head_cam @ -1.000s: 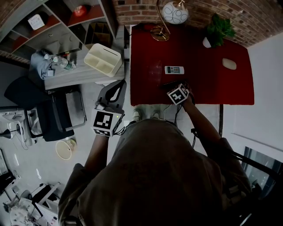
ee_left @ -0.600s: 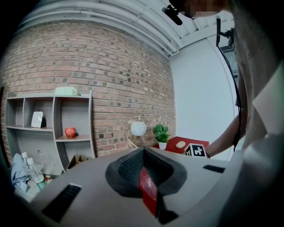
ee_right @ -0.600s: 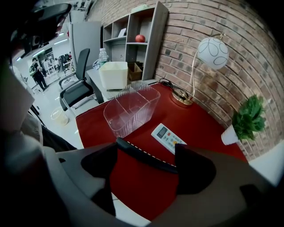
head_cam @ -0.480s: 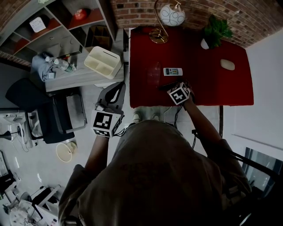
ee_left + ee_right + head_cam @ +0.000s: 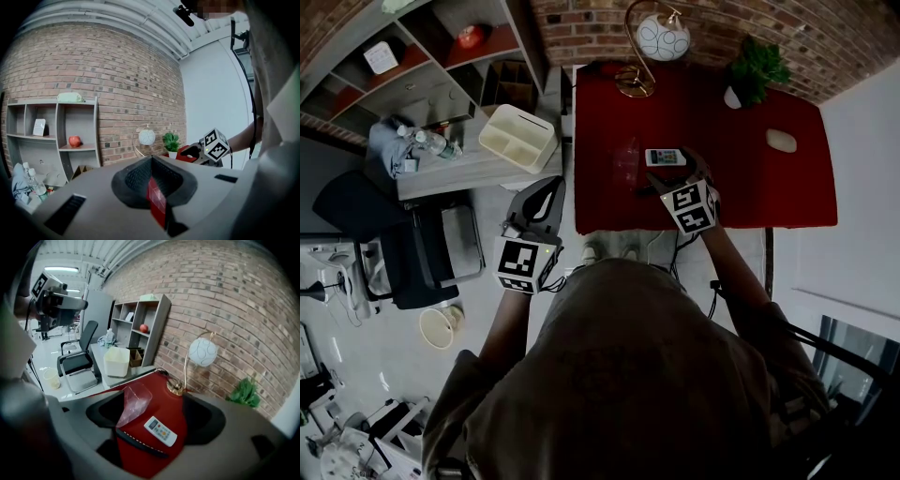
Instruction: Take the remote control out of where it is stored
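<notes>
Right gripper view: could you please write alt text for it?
A white remote control lies on a red table between the open jaws of the right gripper. A clear plastic bag lies beside it; a globe lamp stands behind.

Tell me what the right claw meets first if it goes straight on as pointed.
Likely the thin black strip on the red table just ahead of the open right claw; the white remote control lies right behind it. Depth is uncertain.

White remote control (image 5: 160,431) with coloured buttons lies flat, face up, on the red tabletop (image 5: 180,411)
</notes>
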